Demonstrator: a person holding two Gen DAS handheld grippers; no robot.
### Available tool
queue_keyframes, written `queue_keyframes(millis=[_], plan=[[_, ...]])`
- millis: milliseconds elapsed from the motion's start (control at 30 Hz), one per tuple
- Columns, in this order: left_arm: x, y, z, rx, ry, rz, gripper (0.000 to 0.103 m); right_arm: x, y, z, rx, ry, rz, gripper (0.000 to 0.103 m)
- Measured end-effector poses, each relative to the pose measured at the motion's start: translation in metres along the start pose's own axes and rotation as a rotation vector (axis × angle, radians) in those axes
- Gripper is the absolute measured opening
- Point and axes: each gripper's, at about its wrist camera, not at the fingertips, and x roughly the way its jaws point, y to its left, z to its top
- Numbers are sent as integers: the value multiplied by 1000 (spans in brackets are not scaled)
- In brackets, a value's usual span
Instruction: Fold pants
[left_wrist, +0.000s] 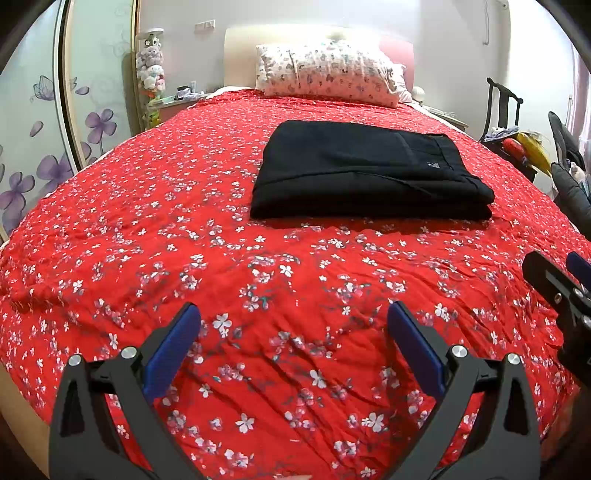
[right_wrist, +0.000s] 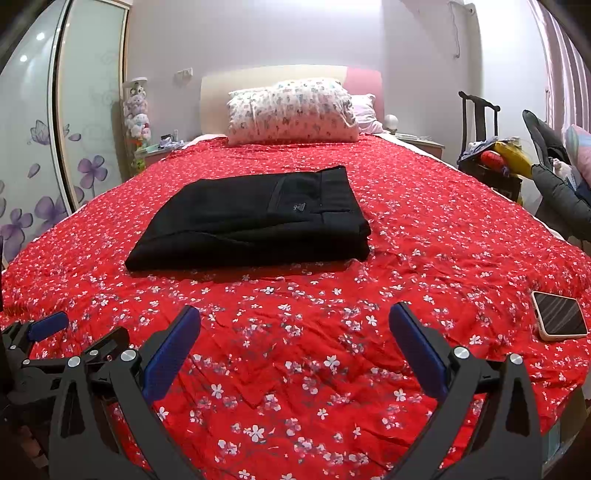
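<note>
Black pants (left_wrist: 369, 173) lie folded in a flat rectangle on the red flowered bedspread (left_wrist: 184, 240), near the middle of the bed. They also show in the right wrist view (right_wrist: 251, 221), waistband to the right. My left gripper (left_wrist: 293, 314) is open and empty, hovering over the bedspread near the foot of the bed, well short of the pants. My right gripper (right_wrist: 294, 314) is open and empty, also short of the pants. The right gripper shows at the right edge of the left wrist view (left_wrist: 561, 280); the left gripper shows at the left edge of the right wrist view (right_wrist: 48, 325).
A patterned pillow (left_wrist: 328, 74) lies at the headboard. A phone (right_wrist: 559, 319) lies on the bedspread at the right. A wardrobe with flower doors (left_wrist: 44, 129) stands left. A chair with clutter (right_wrist: 495, 158) and dark clothing (right_wrist: 561, 206) stand right of the bed.
</note>
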Motion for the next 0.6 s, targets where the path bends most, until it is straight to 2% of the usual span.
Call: queue_keyframes(millis=[600], plan=[[1, 2, 2, 9, -2, 2, 101, 4, -7, 2, 6, 12, 10, 102]])
